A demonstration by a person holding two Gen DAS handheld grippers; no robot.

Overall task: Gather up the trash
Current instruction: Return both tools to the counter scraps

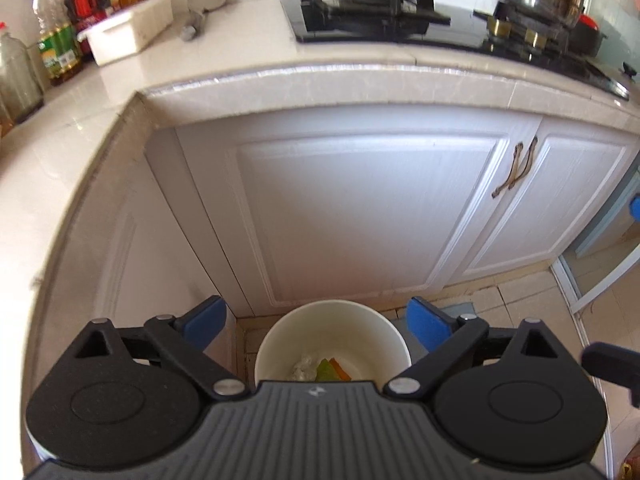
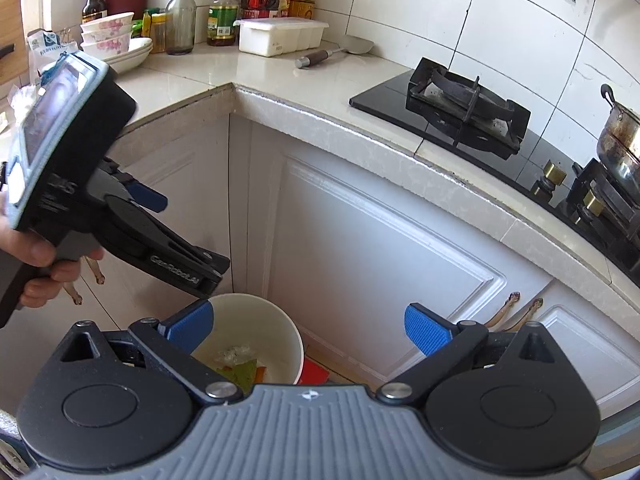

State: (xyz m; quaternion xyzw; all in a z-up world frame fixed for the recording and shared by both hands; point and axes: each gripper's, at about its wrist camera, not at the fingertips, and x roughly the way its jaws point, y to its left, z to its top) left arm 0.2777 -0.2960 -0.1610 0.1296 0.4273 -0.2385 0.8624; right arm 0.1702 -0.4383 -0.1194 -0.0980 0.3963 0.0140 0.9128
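Observation:
A white round bin [image 1: 280,332] stands on the floor against the corner cabinets. At its bottom lie crumpled clear wrap [image 1: 302,368] and green and orange scraps [image 1: 332,370]. My left gripper [image 1: 316,322] hangs above the bin, blue pads wide apart and nothing between them, open. In the right wrist view the same bin [image 2: 280,320] sits low at centre-left with the trash [image 2: 240,364] inside. My right gripper [image 2: 308,326] is open and empty, to the right of and above the bin. The left gripper's body [image 2: 120,216], held by a hand [image 2: 36,256], is over the bin's left side.
White cabinet doors [image 1: 360,208] with bronze handles [image 1: 516,172] rise behind the bin. The counter [image 2: 260,76] carries bottles, a white box [image 2: 280,34], stacked bowls [image 2: 108,36] and a cleaver. A black gas hob [image 2: 464,108] and steel pot [image 2: 620,140] are to the right. Something red [image 2: 312,372] lies beside the bin.

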